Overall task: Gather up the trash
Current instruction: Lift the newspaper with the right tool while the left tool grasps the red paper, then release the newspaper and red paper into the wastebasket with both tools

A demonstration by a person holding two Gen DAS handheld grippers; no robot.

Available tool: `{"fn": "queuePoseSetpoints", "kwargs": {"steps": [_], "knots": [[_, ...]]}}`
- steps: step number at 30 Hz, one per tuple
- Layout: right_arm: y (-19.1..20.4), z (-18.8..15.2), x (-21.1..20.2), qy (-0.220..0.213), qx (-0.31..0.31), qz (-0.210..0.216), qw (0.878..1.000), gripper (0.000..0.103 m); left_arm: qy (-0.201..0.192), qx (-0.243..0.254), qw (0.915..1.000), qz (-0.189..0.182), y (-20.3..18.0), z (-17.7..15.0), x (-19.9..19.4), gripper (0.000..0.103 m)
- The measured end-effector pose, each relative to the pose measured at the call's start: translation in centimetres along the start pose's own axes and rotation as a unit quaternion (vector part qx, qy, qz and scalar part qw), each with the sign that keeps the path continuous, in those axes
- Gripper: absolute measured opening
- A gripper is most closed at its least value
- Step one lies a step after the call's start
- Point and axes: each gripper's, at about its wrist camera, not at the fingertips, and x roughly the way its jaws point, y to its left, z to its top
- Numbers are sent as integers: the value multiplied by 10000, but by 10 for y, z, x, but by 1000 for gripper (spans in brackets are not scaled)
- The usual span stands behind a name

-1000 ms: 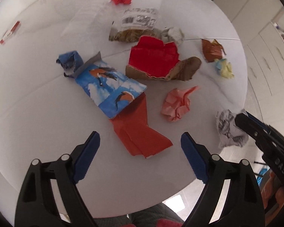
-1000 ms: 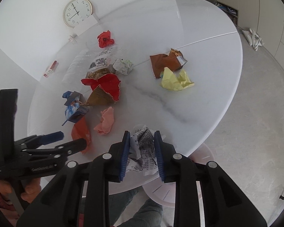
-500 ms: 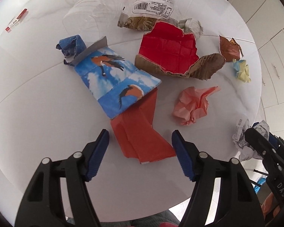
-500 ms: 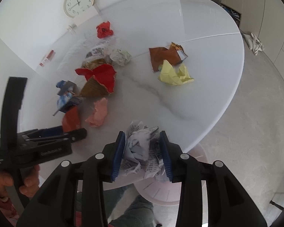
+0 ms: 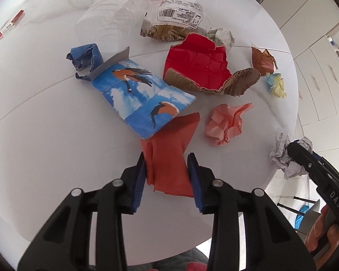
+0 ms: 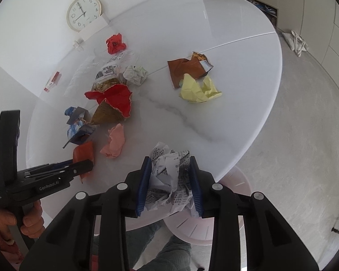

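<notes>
My left gripper is shut on the near end of an orange paper napkin that lies on the white round table. My right gripper is shut on a crumpled printed receipt and holds it above the table's near edge; the receipt also shows in the left wrist view. Other trash on the table: a blue bird-print carton, a red torn cardboard piece, a pink paper ball, a yellow paper, a brown wrapper.
A clear plastic tray, a labelled snack bag, a red paper ball and a white paper wad lie farther back. A wall clock leans behind the table. A pink bin stands on the floor below the table edge.
My left gripper moved forward and closed on the orange napkin. My right gripper lifted the receipt a little toward the table's edge.
</notes>
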Motion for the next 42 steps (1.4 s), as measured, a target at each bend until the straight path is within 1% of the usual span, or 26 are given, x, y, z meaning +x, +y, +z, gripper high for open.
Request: {"fn": "queuePoseSetpoints", "kwargs": {"steps": [6,9,12,15,17,18,19,20,21,22,23,25,28,29,33,35,37,40,41,42], "knots": [[-5,-9,-19,-191,189,-56,9996,34,-59,321,9995,-36,5,-6,-10,34],[-9,-22,-38,-277,271,-111,9992,34,-144,619,9980,9,2,-11,-20,34],[-18,-43,-51,-250,412,-201,9986,34,-166,934,9955,59,-1,-17,-31,34],[-30,-67,-44,-71,696,-196,9974,34,-164,1223,9923,80,-7,-25,-43,34],[-35,-79,-30,79,868,-130,9961,36,-171,1408,9899,19,-16,-29,-49,34],[-36,-82,-25,132,906,-127,9957,41,-204,1551,9877,-7,-22,-32,-53,34],[-38,-86,-16,226,978,-143,9948,55,-249,1695,9852,-16,-27,-36,-57,34],[-40,-89,-11,280,1058,-218,9937,62,-309,1880,9817,-26,-35,-38,-62,34],[-42,-92,-8,294,1126,-325,9927,72,-355,2014,9789,-39,-42,-42,-64,34],[-44,-94,-8,297,1202,-449,9913,76,-400,2193,9748,-60,-51,-45,-68,34],[-47,-96,-9,282,1298,-578,9894,77,-425,2356,9709,-98,-59,-48,-71,35],[-53,-99,-17,207,1435,-647,9873,84,-465,2672,9623,-181,-76,-57,-75,35],[-66,-103,-39,-36,1665,-826,9826,88,-501,3253,9439,-278,-107,-73,-78,35],[-69,-104,-45,-86,1717,-868,9813,88,-491,3454,9366,-318,-118,-78,-78,35],[-88,-111,-79,-401,1956,-1068,9740,89,-391,4026,9132,-489,-155,-98,-71,35],[-98,-112,-92,-534,2079,-1126,9702,90,-286,4220,9045,-542,-171,-105,-62,36],[-104,-115,-102,-620,2182,-1130,9673,90,-222,4296,9011,-549,-182,-108,-53,37],[-110,-118,-111,-698,2272,-1130,9648,91,-168,4315,9004,-534,-193,-109,-44,46],[-111,-119,-113,-703,2289,-1131,9643,91,-156,4293,9016,-514,-195,-108,-42,53],[-111,-120,-114,-701,2296,-1132,9641,91,-162,4255,9035,-488,-196,-107,-41,63]]}}
